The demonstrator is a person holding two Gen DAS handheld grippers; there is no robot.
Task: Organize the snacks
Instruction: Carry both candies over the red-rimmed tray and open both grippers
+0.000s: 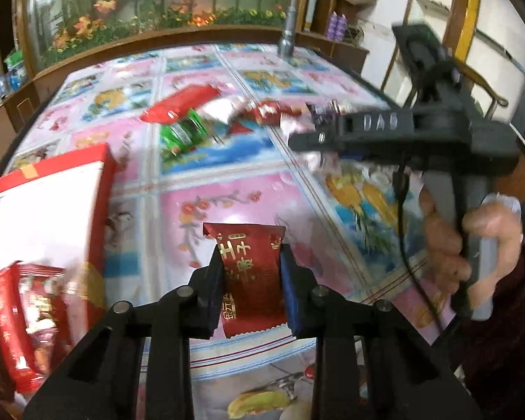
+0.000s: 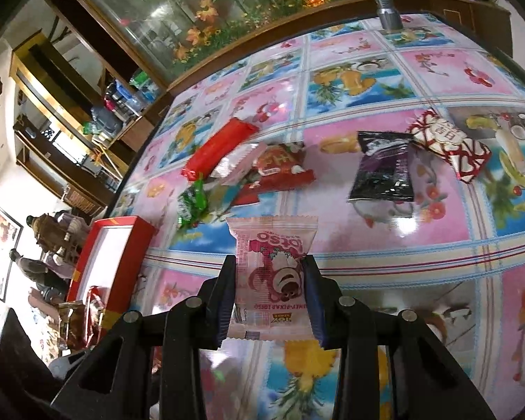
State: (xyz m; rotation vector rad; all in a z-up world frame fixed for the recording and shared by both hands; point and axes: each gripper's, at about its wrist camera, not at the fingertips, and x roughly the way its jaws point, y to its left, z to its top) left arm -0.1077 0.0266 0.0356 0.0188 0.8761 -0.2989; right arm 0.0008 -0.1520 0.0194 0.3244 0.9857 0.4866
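At far left I note the red box (image 1: 98,175) on the table (image 1: 227,189). My left gripper (image 1: 251,276) is clamped on a dark red snack packet (image 1: 250,273) above the tablecloth. My right gripper (image 2: 270,280) grips a pink Lotso packet (image 2: 274,273); loose snacks (image 2: 248,168) lie beyond.

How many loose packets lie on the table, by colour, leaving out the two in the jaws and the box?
Red packets: 2
Pink-white packet: 1
Green packet: 1
Black packet: 1
Red-and-white patterned packet: 1
Total: 6; overlap in the pile may hide more.
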